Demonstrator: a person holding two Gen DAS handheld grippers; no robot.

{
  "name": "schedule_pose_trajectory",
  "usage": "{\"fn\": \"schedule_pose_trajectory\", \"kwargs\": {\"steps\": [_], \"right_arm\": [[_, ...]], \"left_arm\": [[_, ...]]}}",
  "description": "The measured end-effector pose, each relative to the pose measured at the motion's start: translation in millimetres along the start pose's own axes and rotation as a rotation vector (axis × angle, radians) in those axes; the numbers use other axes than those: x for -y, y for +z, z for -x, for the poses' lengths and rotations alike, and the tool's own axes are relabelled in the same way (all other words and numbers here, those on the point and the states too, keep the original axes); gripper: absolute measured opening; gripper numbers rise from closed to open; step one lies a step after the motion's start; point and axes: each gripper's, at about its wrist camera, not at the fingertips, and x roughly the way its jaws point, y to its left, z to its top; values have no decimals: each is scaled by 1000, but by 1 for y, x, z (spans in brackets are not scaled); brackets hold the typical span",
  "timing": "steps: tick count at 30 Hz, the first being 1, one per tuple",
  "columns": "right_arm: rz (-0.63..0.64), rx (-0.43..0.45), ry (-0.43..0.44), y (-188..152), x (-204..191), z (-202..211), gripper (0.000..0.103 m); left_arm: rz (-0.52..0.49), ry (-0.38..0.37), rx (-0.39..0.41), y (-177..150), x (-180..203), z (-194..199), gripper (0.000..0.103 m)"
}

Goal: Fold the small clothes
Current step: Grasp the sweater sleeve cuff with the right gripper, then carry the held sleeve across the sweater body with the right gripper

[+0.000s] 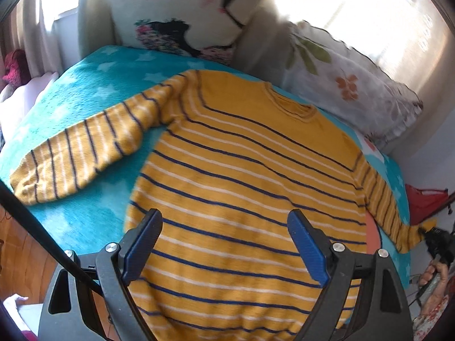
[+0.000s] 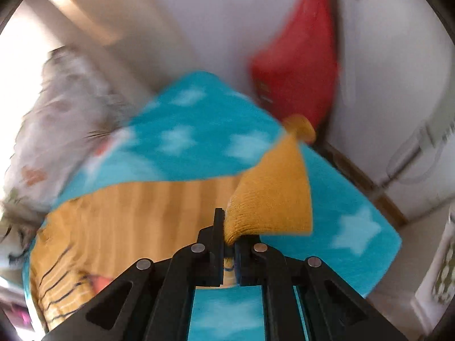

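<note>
While the right tool (image 2: 229, 228) pinches a sleeve cuff (image 2: 270, 199) and the left tool (image 1: 224, 241) hangs wide, the sweater (image 1: 241, 176) lies unfolded.

Bed covered by a turquoise blanket (image 1: 93, 91) with pale stars. Two printed pillows (image 1: 182, 14) (image 1: 347, 85) lean against a beige headboard (image 1: 256, 45). Sunlit curtains (image 1: 378, 14) behind. White wall (image 2: 398, 56) to the right, with a red bag (image 2: 298, 65) hanging. Wooden floor (image 1: 20, 244) at lower left.
</note>
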Motion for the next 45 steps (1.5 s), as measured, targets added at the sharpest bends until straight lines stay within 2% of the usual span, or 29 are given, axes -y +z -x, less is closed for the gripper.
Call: {"fn": "schedule_pose_trajectory", "kwargs": {"steps": [6, 11, 14, 16, 21, 23, 24, 26, 27, 29, 32, 34, 36, 40, 42, 45], "right_arm": [[202, -14, 215, -22, -174, 12, 6], [382, -101, 349, -82, -332, -14, 6], [501, -142, 373, -129, -400, -31, 6], [629, -149, 333, -171, -441, -48, 5], [851, -181, 196, -237, -487, -87, 6], [926, -167, 154, -259, -496, -92, 12], [969, -155, 160, -270, -500, -89, 14], [1031, -152, 173, -286, -506, -83, 25], [1064, -148, 188, -294, -509, -79, 32], [1124, -167, 236, -309, -513, -66, 33], [1149, -135, 271, -320, -521, -41, 33], [1157, -125, 320, -327, -526, -21, 33], [1205, -139, 408, -345, -534, 1, 33], [1384, -205, 563, -405, -552, 34, 51], [1503, -238, 627, -445, -557, 47, 52], [1640, -227, 670, -492, -563, 59, 53]], "left_arm": [[43, -10, 21, 32, -67, 6, 89], [66, 15, 37, 50, -132, 12, 89], [98, 44, 28, 54, -173, 13, 89], [125, 59, 17, 56, -199, 13, 89], [180, 86, 5, 57, -244, 14, 89], [197, 90, 5, 59, -258, 14, 89], [202, 91, 5, 59, -262, 14, 89], [208, 95, 8, 63, -270, 12, 89], [210, 98, 11, 65, -274, 12, 89], [216, 102, 20, 70, -282, 13, 89], [243, 118, 40, 75, -298, 16, 89], [280, 139, 55, 77, -314, 19, 89], [322, 170, 72, 77, -332, 24, 89], [394, 223, 108, 74, -365, 38, 89], [430, 249, 127, 70, -382, 48, 89], [475, 274, 140, 63, -400, 60, 89]]}}
